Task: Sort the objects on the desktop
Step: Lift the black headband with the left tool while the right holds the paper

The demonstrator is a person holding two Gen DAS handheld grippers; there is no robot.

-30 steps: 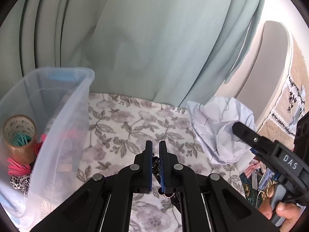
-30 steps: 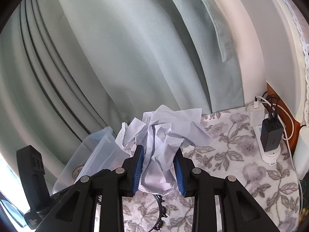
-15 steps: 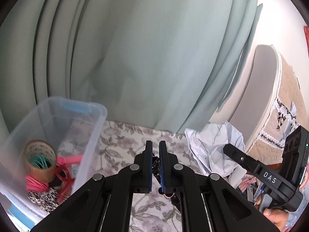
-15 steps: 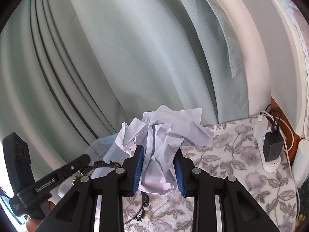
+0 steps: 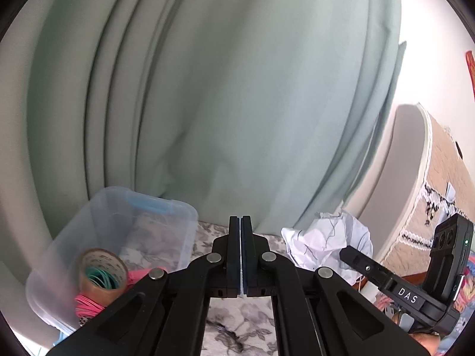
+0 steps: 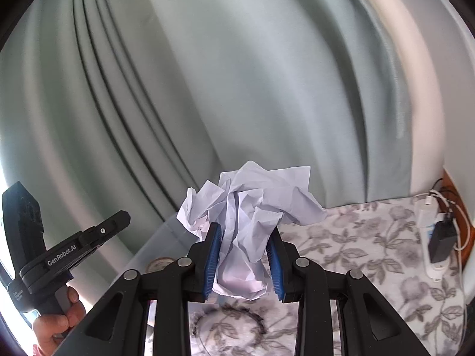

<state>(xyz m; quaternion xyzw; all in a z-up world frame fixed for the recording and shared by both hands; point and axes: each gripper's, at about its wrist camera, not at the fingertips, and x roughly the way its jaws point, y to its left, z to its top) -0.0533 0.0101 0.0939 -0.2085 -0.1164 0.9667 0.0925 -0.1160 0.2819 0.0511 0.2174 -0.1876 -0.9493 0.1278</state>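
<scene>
A crumpled white paper ball (image 6: 246, 237) is pinched between the blue pads of my right gripper (image 6: 243, 258), held above the floral tablecloth (image 6: 356, 252). The left wrist view shows the same paper ball (image 5: 326, 246) at the right gripper (image 5: 350, 256). My left gripper (image 5: 240, 255) is shut, pads touching, and nothing shows between them. It hovers right of a clear plastic box (image 5: 178, 216) that holds a tape roll (image 5: 101, 276) and pink rubber bands (image 5: 86, 308). A black toothed hairband (image 6: 228, 320) lies on the cloth below the right gripper. The left gripper (image 6: 118, 219) shows at the left of the right wrist view.
A pale green curtain (image 5: 207, 103) hangs close behind the table. A white power strip with a black charger (image 6: 439, 237) and cables lies at the table's far right. A person's hand (image 6: 59, 326) grips the left handle. A padded board (image 5: 409, 163) stands at right.
Both grippers have risen and tilted up, the paper still held. The black hairband that hung from the left gripper's fingers now lies on the cloth, and those fingers have closed together.
</scene>
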